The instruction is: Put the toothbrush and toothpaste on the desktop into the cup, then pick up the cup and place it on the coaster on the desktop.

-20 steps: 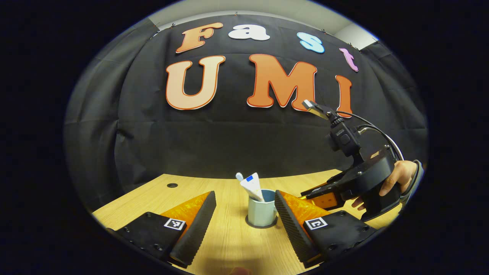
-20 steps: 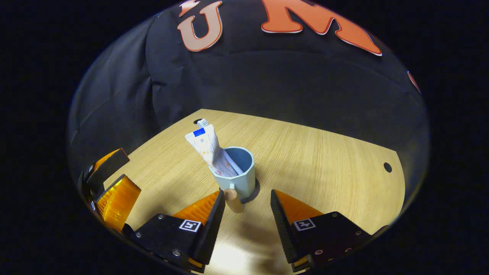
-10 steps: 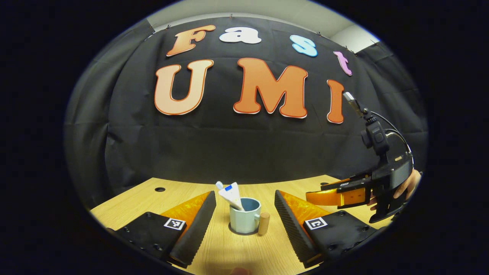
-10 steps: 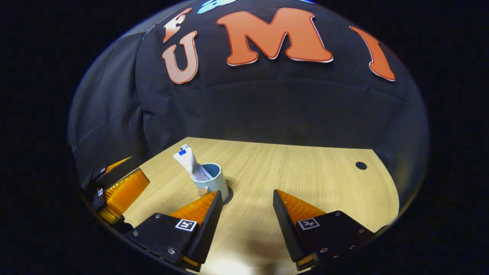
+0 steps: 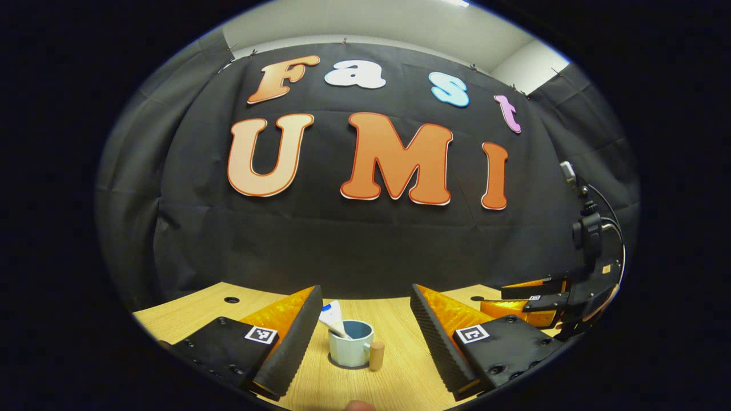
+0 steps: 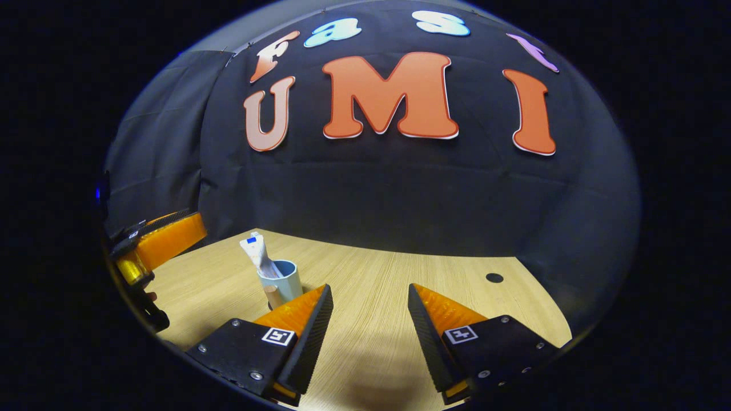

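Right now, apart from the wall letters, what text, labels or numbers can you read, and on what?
Toothpaste: print and a blue patch, too small to read.
Cup: no text seen.
Left tool and right tool: square black-and-white code markers on the fingers, no readable words.

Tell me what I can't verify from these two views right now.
- Toothbrush: in the left gripper view, the toothpaste rising from the cup leaves it too small to tell.
- Coaster: a thin dark sliver under the cup's base; its outline is hidden.
- Cup's wooden handle: in the right gripper view, its lower end is cut off by the right gripper's finger.
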